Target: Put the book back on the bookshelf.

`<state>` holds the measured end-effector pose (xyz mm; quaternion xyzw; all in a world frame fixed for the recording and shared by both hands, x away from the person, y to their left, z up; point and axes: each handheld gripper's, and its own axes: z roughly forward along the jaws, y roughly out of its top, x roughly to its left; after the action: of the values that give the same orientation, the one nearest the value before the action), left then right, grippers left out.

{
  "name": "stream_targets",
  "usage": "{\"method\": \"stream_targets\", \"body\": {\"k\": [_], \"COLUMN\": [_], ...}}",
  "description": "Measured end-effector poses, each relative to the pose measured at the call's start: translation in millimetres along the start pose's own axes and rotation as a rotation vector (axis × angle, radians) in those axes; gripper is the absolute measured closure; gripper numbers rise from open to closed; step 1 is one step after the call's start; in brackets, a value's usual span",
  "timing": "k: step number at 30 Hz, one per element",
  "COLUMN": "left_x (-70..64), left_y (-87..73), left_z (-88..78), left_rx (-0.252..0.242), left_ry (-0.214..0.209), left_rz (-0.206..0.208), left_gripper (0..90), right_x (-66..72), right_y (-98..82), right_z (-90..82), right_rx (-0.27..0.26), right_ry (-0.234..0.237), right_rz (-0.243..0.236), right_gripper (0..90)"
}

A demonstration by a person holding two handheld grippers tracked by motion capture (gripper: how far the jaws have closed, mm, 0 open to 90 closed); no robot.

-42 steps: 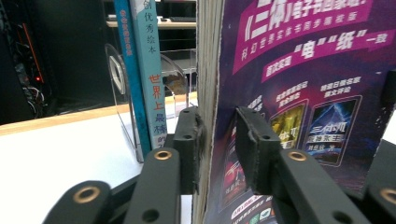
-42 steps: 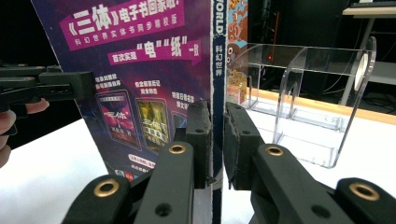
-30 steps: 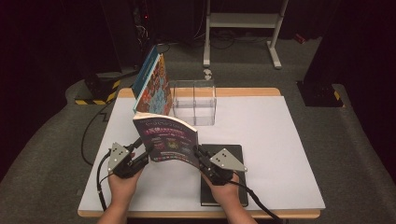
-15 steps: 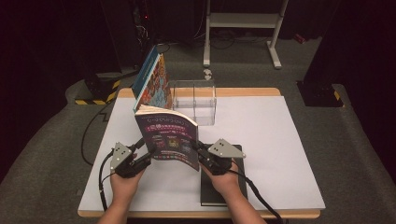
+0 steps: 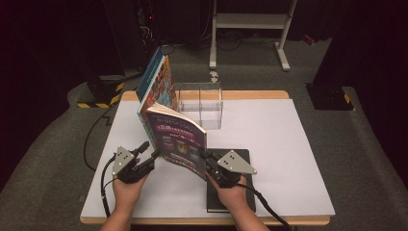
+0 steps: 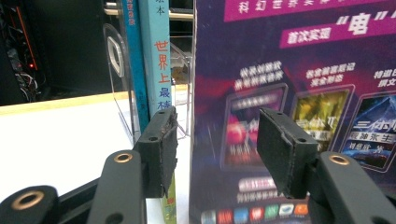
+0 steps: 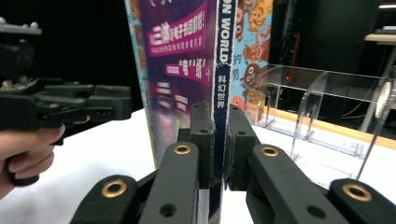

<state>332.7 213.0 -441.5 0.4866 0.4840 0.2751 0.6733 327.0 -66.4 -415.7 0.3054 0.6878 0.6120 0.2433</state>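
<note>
While the purple magazine (image 5: pixel 177 142) stands upright on the white table (image 5: pixel 288 144) at lower centre of the high view, the right gripper (image 5: pixel 211 166) clamps its spine edge, having just closed, pads pressed on both sides. At lower left, the left gripper (image 5: pixel 150 155) sits half open beside the cover, touching nothing. Behind the magazine, colourful books (image 5: pixel 156 84) lean against a clear acrylic stand (image 5: pixel 202 103). A black notebook (image 5: pixel 240 192) lies under the right hand.

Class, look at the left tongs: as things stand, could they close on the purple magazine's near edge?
Probably yes. The left tongs stand open right at the purple magazine, nothing between them, while the right tongs hold its spine upright.
</note>
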Motion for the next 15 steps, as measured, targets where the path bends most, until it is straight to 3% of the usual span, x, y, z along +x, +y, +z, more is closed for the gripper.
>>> {"method": "stream_targets", "body": {"k": [7,15], "left_x": [1.8,4.5], "left_y": [2.0,2.1], "left_z": [-0.8,0.0], "left_rx": [0.000,-0.001], "left_ry": [0.002,0.011], "left_rz": [-0.002,-0.010], "left_gripper": [48.0,48.1], "right_x": [-0.2,-8.4], "right_y": [4.7,11.5], "right_z": [6.3,27.3], "right_rx": [-0.035,-0.055], "right_ry": [-0.058,-0.115], "right_rz": [0.014,0.047], "right_gripper": [84.0,84.0]}}
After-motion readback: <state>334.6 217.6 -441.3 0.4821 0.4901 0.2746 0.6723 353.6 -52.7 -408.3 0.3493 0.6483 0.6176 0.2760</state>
